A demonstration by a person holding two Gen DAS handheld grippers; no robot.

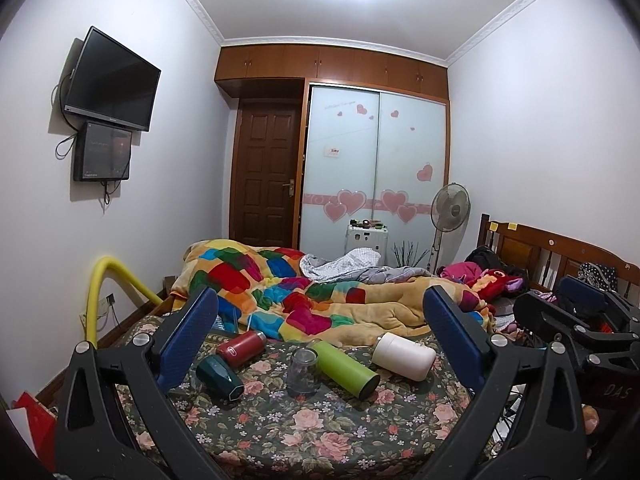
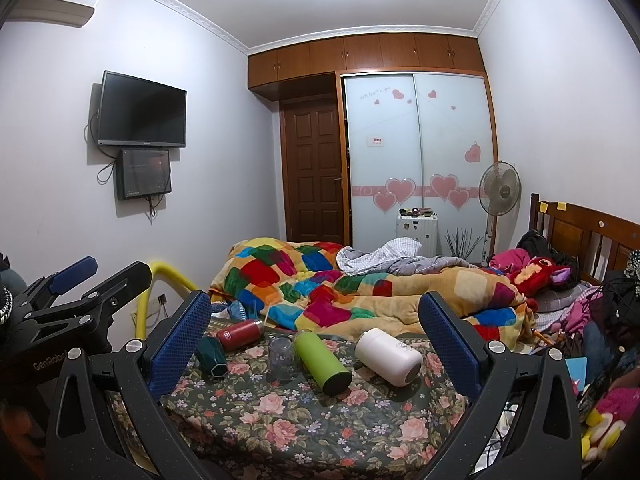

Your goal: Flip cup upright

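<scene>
Several cups rest on the floral bedsheet [image 1: 320, 432]. A clear glass cup [image 1: 303, 372] stands mouth down in the middle, also in the right wrist view [image 2: 283, 358]. A dark green cup [image 1: 220, 376], a red bottle [image 1: 241, 349], a lime green bottle [image 1: 346, 368] and a white bottle [image 1: 404, 356] lie on their sides around it. My left gripper [image 1: 320, 320] is open and empty, held back from the cups. My right gripper [image 2: 316, 316] is open and empty too, also short of them. The right gripper's body shows at the left wrist view's right edge [image 1: 580, 320].
A crumpled patchwork quilt [image 1: 304, 292] lies just behind the cups. Clothes and a plush toy [image 2: 540, 276] pile at the wooden headboard [image 2: 592, 232] on the right. A yellow padded rail [image 1: 108, 288] stands at the bed's left. A fan [image 1: 450, 208] and wardrobe stand behind.
</scene>
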